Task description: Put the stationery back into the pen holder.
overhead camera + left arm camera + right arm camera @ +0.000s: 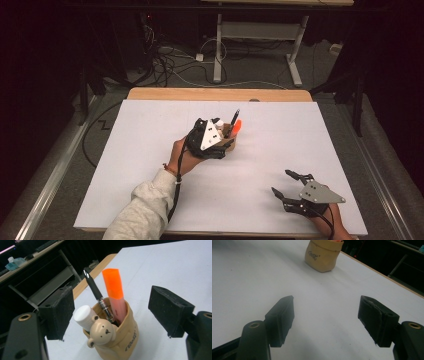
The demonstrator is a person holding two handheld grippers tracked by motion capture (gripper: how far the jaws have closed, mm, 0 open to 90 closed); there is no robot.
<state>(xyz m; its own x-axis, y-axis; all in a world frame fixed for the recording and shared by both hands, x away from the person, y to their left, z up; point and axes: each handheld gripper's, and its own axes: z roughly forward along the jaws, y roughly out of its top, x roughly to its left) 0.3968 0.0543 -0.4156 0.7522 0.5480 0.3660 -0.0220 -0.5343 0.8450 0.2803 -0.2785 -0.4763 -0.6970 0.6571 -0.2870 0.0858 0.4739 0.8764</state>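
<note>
The white tabletop [150, 165] holds a tan bear pen cup [120, 340] near its middle. The left gripper [111, 312] sits around the cup, jaws wide apart, not touching. Inside stand an orange highlighter [115, 290], a white-capped marker [83, 315] and a black pen [93, 287]. The right gripper [287, 187] rests open near the front right corner.

The high view looked down and forward over the white table [150, 165]. Each gripper view sat low between 2 jaws; all 3 shared the tan holder [125, 340], close at left gripper's, upper centre at right's.
</note>
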